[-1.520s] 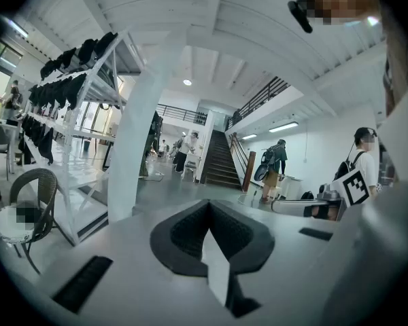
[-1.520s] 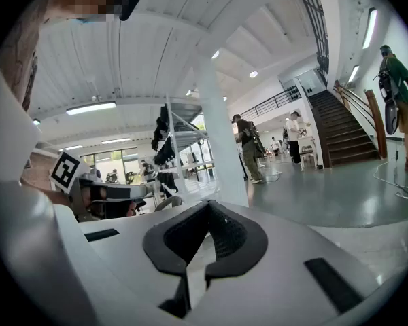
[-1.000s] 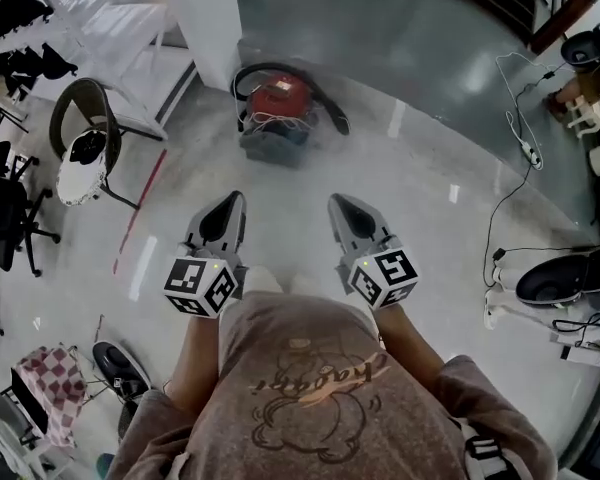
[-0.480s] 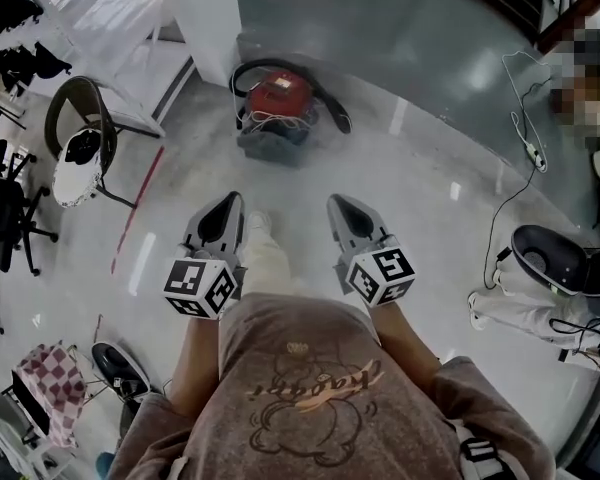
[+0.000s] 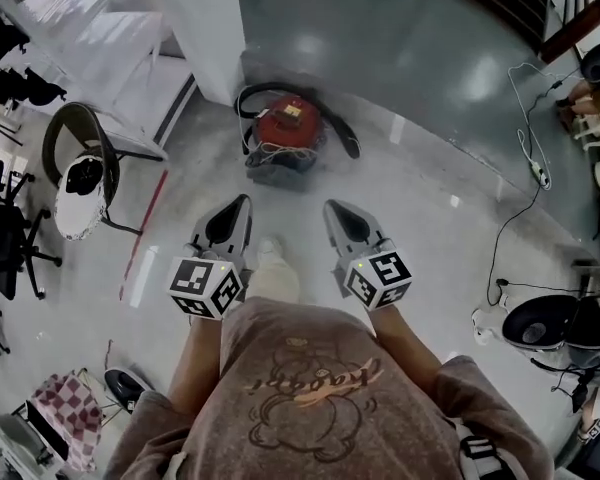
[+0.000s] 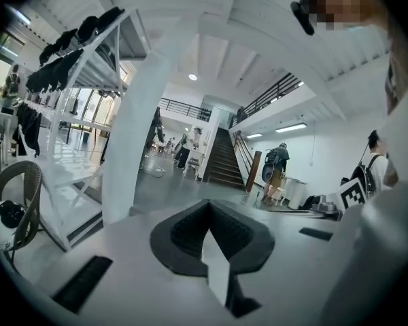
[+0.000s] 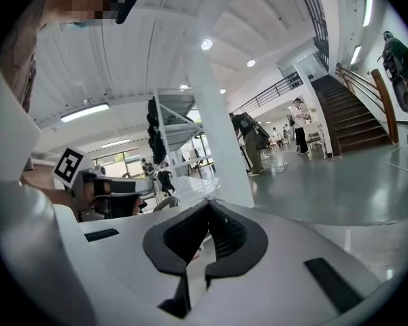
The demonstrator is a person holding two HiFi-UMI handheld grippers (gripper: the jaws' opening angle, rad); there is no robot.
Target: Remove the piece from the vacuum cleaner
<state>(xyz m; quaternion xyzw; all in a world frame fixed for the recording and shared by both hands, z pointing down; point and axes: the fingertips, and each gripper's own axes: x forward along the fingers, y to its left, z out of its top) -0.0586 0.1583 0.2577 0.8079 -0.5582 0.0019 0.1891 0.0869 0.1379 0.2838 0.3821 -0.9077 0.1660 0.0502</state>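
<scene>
A red canister vacuum cleaner stands on the pale floor beside a white pillar, its black hose looped round it and a grey base part in front. My left gripper and right gripper are both held at waist height, tips pointing toward the vacuum and well short of it. Both are shut with nothing between the jaws. In the gripper views the left gripper and right gripper point level across the hall, and the vacuum is hidden.
A wicker chair with a white helmet-like object stands at the left. Cables trail over the floor at the right, beside round black devices. White shelving rises at the back left. A checked cloth lies lower left.
The vacuum cleaner has come a little nearer and more central in the head view as the person walks toward it. Both grippers stay shut, held the same way.
</scene>
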